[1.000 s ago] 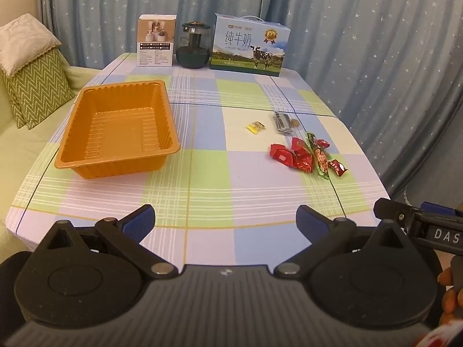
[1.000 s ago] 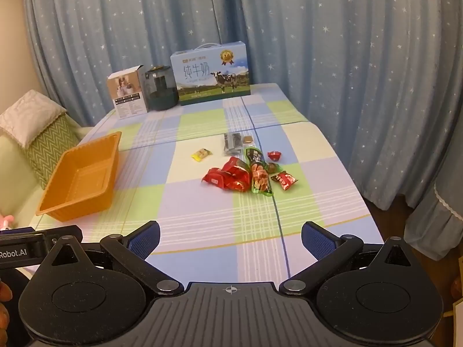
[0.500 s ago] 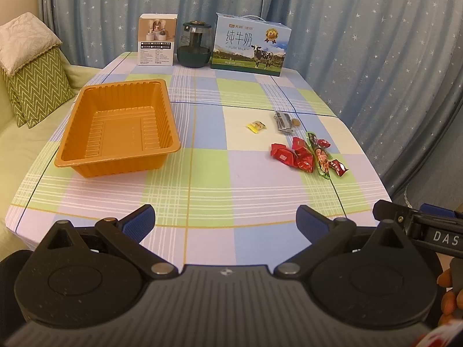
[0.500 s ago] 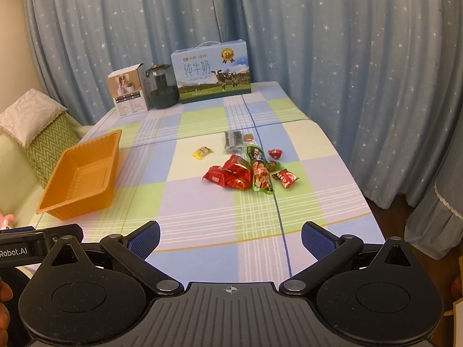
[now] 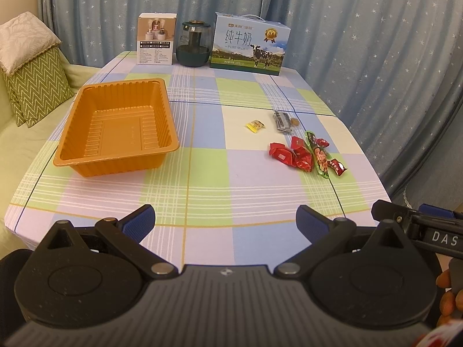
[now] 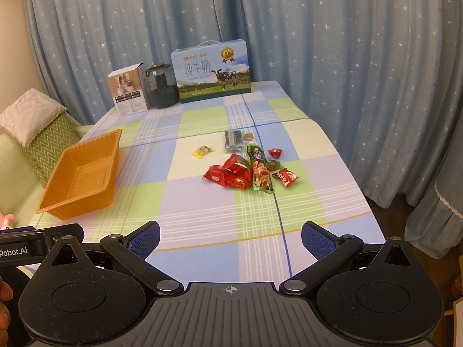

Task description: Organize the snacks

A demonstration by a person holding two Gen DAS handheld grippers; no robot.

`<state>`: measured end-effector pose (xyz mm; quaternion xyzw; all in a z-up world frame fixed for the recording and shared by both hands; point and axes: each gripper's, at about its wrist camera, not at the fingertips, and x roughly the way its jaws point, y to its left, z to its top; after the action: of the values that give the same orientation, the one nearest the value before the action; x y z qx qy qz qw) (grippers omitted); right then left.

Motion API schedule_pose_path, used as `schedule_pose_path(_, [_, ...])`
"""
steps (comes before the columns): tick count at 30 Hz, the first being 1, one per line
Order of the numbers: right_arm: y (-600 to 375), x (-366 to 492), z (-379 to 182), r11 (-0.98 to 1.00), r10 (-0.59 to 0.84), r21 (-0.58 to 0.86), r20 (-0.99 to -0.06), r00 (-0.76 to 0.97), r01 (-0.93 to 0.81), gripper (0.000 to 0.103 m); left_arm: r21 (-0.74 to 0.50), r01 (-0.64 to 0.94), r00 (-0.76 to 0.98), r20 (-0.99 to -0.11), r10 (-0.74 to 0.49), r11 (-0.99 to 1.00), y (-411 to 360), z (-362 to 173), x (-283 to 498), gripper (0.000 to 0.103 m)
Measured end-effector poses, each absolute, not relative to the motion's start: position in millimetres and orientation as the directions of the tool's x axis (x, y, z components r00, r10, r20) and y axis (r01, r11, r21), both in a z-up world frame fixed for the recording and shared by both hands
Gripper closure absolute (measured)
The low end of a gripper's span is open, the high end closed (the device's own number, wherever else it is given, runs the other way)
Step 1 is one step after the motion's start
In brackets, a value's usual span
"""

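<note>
Blue star-dotted curtains [image 5: 361, 57] are hanging behind a table [image 5: 208, 190] covered in a pastel checked cloth, with a green sofa and two cushions [image 5: 31, 66] sitting off its left side. Along the far edge, a small white box [image 5: 156, 39], a dark jar [image 5: 194, 44] and a blue milk carton [image 5: 250, 44] are standing in a row, close together. An orange tray [image 5: 115, 128] is lying on the left half of the cloth with nothing showing inside it. The snacks [image 6: 246, 164] are lying loose on the right half, well apart from the tray: a yellow candy [image 6: 202, 151] sitting alone, a grey packet [image 6: 233, 141] and a small brown sweet beyond it, and nearer, a cluster of red wrappers [image 6: 228, 173] touching a long green packet [image 6: 259, 167], with two more small red pieces just to its right. The left gripper [image 5: 225, 222] is hovering over the near table edge, its blue-padded fingers spread wide and gripping nothing. The right gripper [image 6: 230, 235] is likewise hanging over the near edge, fingers spread wide and bare, the snacks well ahead of it. Part of each tool is showing at the edge of the other's view, with fingertips of a hand [image 5: 447, 292] visible beside it.
</note>
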<state>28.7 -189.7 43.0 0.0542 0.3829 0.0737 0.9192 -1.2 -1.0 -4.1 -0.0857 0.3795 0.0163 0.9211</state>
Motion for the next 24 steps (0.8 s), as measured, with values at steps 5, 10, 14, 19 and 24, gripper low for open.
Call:
schedule_pose_path(5, [-190.0, 28.5, 42.7, 0.983, 0.177, 0.156, -0.696, 0.695, -0.094, 0.000, -0.146, -0.096, 0.712, -0.701, -0.035, 0.985, -2.4, -4.2, -1.4, 0.000])
schedule_pose_path(10, [-190.6, 28.4, 43.8, 0.983, 0.177, 0.156, -0.696, 0.696, -0.094, 0.000, -0.147, -0.096, 0.712, -0.702, -0.035, 0.984, -2.7, -4.1, -1.4, 0.000])
schedule_pose_path(14, [-189.7, 27.4, 40.6, 0.983, 0.177, 0.156, -0.696, 0.696, -0.095, 0.000, -0.148, -0.096, 0.712, -0.701, -0.036, 0.984, -2.6, -4.2, -1.7, 0.000])
schedule_pose_path(19, [-189.7, 27.3, 40.7, 0.983, 0.177, 0.155, -0.696, 0.696, -0.095, 0.000, -0.147, -0.096, 0.712, -0.702, -0.035, 0.985, -2.9, -4.0, -1.6, 0.000])
schedule_pose_path(24, [-189.9, 27.4, 40.8, 0.983, 0.177, 0.156, -0.696, 0.696, -0.095, 0.000, -0.147, -0.097, 0.712, -0.702, -0.035, 0.984, -3.0, -3.9, -1.6, 0.000])
